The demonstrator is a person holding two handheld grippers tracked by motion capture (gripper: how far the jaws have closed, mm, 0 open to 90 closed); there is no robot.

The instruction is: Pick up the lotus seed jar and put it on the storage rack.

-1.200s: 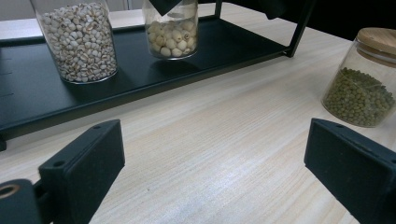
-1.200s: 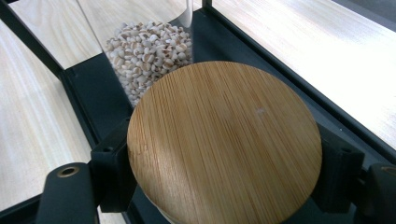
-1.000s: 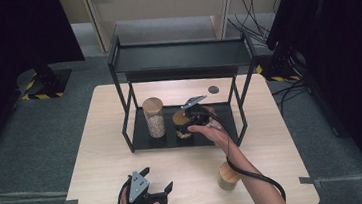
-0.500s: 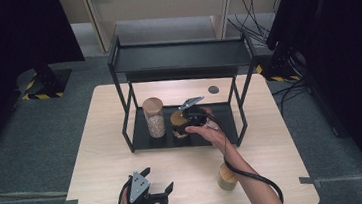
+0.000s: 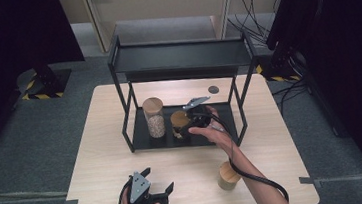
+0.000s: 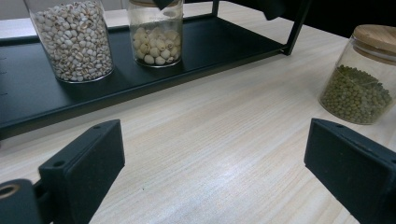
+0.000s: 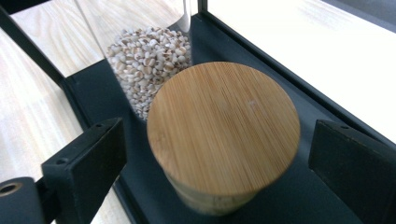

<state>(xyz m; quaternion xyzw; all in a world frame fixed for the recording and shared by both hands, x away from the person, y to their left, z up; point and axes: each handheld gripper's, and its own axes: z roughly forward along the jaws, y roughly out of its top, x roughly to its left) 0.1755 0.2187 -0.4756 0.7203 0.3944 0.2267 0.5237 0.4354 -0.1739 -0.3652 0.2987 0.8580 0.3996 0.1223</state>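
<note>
A short glass jar with a bamboo lid point(image 7: 224, 126) stands on the lower shelf point(image 5: 220, 116) of a black rack, next to a tall jar of pale grain point(image 5: 154, 117). My right gripper point(image 7: 219, 156) reaches over the short jar point(image 5: 179, 122). Its jaws have just been opening and now stand wide on either side of the lid, the pads clear of it. My left gripper point(image 5: 157, 179) rests open near the table's front edge with nothing between its fingers. From there it faces the tall jar point(image 6: 74, 42) and the short jar point(image 6: 156, 39).
A jar of green beans point(image 5: 228, 176) with a wooden lid stands on the table at the front right, also at the right of the left gripper view point(image 6: 362, 79). The rack's top shelf point(image 5: 179, 57) overhangs the jars. A small dark disc point(image 5: 213, 89) lies behind the rack.
The right gripper's jaws have spread apart from the short jar, which stays on the lower shelf. The right hand shifted only slightly. The left gripper has not moved.
</note>
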